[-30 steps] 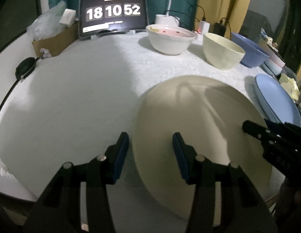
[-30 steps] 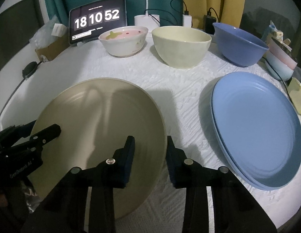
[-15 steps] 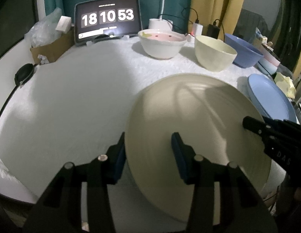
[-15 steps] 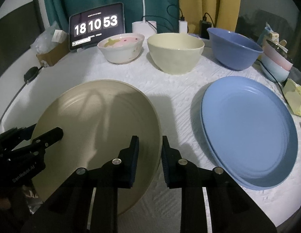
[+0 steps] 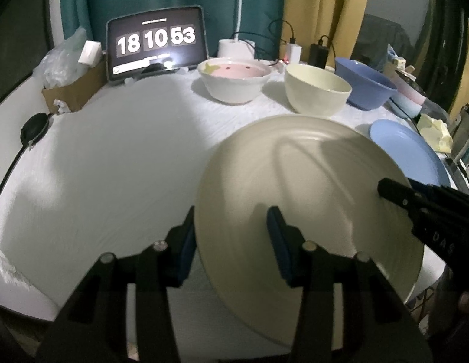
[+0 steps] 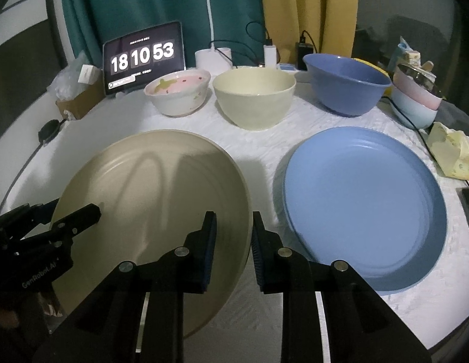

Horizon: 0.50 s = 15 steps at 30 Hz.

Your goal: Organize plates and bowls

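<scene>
Right wrist: white textured tablecloth [image 6: 258, 148], teal curtain [image 6: 149, 9], yellow curtain [image 6: 307, 6] behind.

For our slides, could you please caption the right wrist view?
Both claws grip the beige plate by opposite rims, beside the blue plates.

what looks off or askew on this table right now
The beige plate sits tilted, with both grippers on opposite rims: left gripper, right gripper. A crumpled yellow wrapper lies by the blue plates.
</scene>
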Motion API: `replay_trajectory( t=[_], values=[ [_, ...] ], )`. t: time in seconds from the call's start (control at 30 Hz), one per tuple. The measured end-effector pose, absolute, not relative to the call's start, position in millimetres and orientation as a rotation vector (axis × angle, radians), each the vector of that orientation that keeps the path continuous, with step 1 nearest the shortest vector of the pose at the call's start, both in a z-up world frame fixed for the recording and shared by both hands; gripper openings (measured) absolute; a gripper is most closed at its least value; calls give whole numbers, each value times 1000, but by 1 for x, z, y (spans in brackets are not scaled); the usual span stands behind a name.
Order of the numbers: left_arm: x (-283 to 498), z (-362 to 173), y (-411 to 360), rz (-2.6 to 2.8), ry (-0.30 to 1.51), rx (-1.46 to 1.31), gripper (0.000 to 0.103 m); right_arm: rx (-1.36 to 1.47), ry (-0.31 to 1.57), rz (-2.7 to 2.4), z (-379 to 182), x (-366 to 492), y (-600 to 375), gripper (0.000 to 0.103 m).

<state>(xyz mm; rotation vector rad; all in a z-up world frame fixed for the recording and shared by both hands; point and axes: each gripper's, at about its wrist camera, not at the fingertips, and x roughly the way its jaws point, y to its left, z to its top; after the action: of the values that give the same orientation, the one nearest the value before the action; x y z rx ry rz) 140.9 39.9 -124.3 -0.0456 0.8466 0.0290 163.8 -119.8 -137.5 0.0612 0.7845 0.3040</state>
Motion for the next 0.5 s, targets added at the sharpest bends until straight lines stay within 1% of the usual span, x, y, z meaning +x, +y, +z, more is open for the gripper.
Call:
replay_trajectory(
  t=[0.5],
  values=[
    [143,-114,13,14,838,0,46,114,755,293,-133,161,-150,24]
  ],
)
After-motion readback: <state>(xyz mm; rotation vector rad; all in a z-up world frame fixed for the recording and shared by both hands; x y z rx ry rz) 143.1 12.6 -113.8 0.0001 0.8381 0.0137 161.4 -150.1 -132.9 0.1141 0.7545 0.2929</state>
